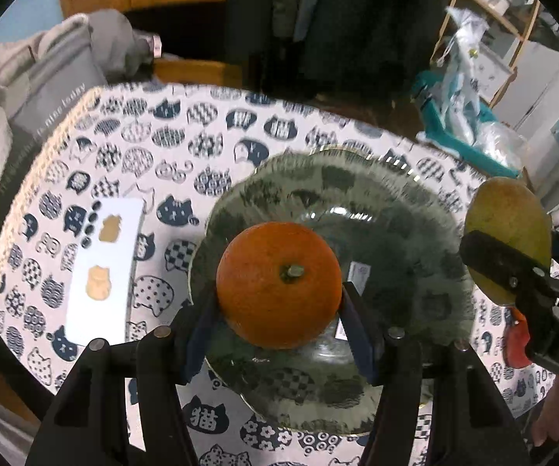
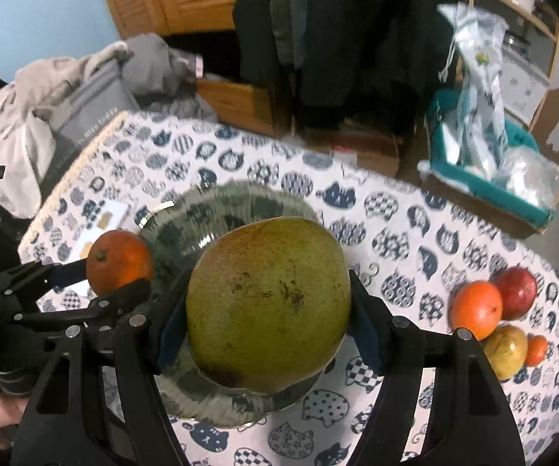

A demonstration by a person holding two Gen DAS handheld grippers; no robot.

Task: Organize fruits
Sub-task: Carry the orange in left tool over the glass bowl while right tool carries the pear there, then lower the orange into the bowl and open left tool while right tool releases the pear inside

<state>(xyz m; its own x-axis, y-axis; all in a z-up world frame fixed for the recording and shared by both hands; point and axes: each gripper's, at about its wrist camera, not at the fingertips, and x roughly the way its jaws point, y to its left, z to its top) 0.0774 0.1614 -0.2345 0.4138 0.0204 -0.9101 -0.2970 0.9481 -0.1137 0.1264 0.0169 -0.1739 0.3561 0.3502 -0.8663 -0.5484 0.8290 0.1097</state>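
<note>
Left wrist view: the left gripper [image 1: 279, 303] is clamping an orange [image 1: 278, 284], jaws narrowed against its sides, holding it above the near-left part of the glass plate [image 1: 407, 240], which is sitting toward the table's [image 1: 131, 155] right side. Lowering it until it is resting on the glass before easing the jaws apart should keep the round fruit from rolling.

Right wrist view: the right gripper [image 2: 269, 322] is gripping a green mango [image 2: 269, 303] over the plate's near rim; four more fruits [image 2: 497, 322] are waiting at the table's right edge. Setting the mango down just beside the orange, not onto it, is advisable.
</note>
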